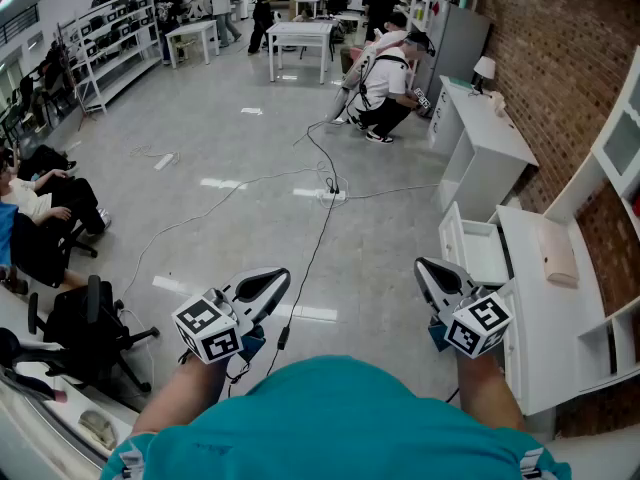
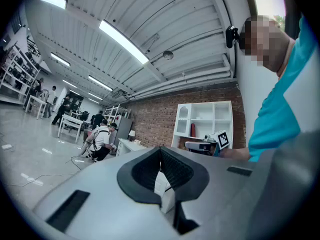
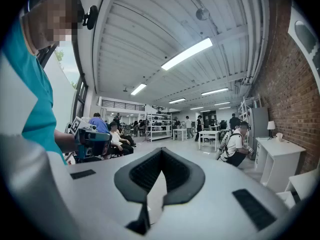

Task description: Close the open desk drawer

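The drawer stands pulled out from the front of the white desk at the right of the head view, a shallow white box with its interior open to the camera. Its near end is cut off behind the right gripper, which hangs just beside it; whether they touch cannot be made out from above. On the desk top lies a flat, pale pink, soft-looking pad, perhaps a cushion. Behind the desk a white shelf unit stands against a brick wall, its upper part cut off by the frame edge.

The right gripper's dark ribbed jaws meet at their tips and clasp nothing. The left gripper, well apart over the glossy grey floor, likewise has its jaws pressed together and empty. The only print is the black-and-white square pattern on each marker cube. A dark cable trails across the floor between the grippers.
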`<state>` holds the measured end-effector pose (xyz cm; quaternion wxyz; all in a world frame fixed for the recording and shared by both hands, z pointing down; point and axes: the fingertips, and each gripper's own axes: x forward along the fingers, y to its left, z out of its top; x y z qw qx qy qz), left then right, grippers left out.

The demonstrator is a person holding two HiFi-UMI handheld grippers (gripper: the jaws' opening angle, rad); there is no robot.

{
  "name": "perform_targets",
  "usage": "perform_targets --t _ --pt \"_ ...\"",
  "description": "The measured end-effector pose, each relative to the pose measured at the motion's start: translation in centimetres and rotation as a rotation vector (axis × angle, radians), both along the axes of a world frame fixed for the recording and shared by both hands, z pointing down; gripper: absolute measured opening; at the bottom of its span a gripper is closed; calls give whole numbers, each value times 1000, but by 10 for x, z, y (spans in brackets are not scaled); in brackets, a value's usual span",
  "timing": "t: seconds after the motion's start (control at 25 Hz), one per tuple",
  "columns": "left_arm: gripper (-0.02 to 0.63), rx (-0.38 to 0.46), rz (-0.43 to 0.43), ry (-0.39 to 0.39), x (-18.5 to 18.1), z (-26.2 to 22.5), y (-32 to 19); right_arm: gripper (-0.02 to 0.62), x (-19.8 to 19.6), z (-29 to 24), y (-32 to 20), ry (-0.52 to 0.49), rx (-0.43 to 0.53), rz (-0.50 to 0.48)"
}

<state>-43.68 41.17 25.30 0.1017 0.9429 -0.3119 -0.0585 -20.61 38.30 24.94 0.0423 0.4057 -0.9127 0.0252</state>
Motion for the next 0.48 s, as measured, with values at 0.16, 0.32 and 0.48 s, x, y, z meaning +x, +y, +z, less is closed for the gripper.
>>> perform_targets --t 0.16,0.32,0.48 --pt "15 2 8 3 9 -1 -3 20 7 0 -3 4 2 -4" --pt "15 -3 7 4 13 -1 -5 20 11 1 -5 5 0 -6" --pt "15 -2 17 0 21 1 -7 20 19 4 -7 4 -1 6"
